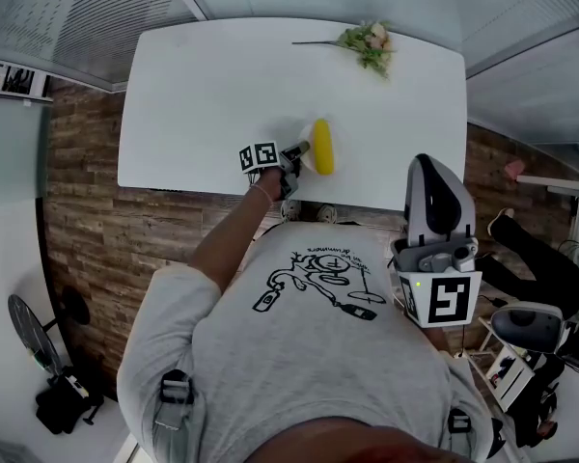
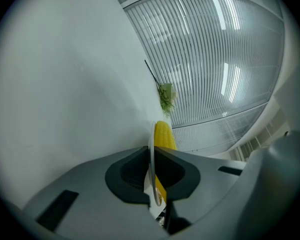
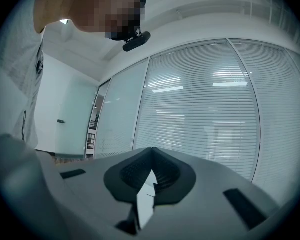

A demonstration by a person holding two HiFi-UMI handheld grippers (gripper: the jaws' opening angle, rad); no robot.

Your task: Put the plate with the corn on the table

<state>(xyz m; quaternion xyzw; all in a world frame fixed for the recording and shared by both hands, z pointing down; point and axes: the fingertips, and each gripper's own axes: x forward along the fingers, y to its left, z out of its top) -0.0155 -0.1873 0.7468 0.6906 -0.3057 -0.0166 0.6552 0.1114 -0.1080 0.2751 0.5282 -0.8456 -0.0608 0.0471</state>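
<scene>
The plate with the corn, near the white table's front edge, is being pinched by its rim in the left gripper's jaws, and the cob could be rolled off by a tilted release; the right gripper is being held back, jaws together and empty, the flower sprig lying well apart, out of the way

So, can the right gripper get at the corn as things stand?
Probably yes. The right gripper is shut, empty, off the table's near edge; nothing lies between it and the corn. The left gripper holds the plate from the other side.
</scene>
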